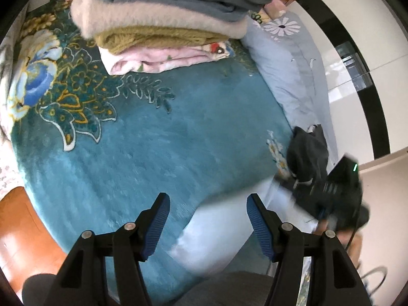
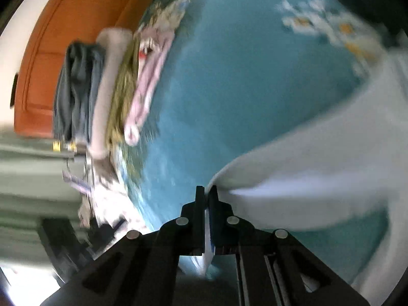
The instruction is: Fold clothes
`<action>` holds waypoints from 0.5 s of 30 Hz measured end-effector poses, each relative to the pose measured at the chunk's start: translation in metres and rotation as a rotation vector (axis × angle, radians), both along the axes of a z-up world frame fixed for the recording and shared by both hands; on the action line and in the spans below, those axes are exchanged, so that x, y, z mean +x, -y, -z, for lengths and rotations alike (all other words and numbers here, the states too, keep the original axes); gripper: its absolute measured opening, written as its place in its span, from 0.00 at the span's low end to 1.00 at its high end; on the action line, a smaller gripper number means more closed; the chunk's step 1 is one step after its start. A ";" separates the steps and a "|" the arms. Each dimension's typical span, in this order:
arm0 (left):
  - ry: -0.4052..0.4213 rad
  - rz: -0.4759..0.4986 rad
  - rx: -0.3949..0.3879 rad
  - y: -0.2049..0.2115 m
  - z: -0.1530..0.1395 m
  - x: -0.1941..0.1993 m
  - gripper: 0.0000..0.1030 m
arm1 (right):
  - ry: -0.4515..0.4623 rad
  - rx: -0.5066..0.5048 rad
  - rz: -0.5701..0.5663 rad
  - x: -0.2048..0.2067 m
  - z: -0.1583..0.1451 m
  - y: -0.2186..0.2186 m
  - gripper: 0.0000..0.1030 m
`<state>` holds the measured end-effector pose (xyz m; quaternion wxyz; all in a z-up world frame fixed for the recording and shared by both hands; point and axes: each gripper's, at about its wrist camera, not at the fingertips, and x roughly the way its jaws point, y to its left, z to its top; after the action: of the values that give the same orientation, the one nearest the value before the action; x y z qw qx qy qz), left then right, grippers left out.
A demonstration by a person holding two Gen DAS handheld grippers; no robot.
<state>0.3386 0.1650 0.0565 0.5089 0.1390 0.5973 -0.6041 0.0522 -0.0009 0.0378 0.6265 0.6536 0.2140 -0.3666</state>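
Right tool [image 2: 207, 199] pinched tight on an edge of pale blue garment [image 2: 318, 158], cloth drawn out over teal bed blanket [image 1: 178, 127]. Left tool [image 1: 207, 219] spread wide and empty above the same garment. Folded stack [image 1: 163, 25] farther back on blanket.

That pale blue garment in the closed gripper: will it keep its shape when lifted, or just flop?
Probably flop: the garment already drapes in a soft curve from the right gripper. It looks thin, so likely light. Held by one edge, the rest may drag over the blanket.
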 end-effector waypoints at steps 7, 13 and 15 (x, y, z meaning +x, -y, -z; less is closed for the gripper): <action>0.074 0.088 0.030 0.026 0.019 -0.019 0.65 | -0.077 0.090 0.172 -0.012 0.029 0.063 0.05; 0.207 0.358 -0.016 0.058 0.017 -0.066 0.65 | -0.026 0.082 0.105 -0.019 0.028 0.049 0.64; 0.258 0.488 -0.051 0.063 0.017 -0.086 0.65 | -0.017 0.039 0.091 -0.028 0.019 0.036 0.63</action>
<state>0.2525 0.1023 0.0396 0.4234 0.3419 0.4610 -0.7009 0.0241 -0.0365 0.0188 0.5944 0.6716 0.1966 -0.3962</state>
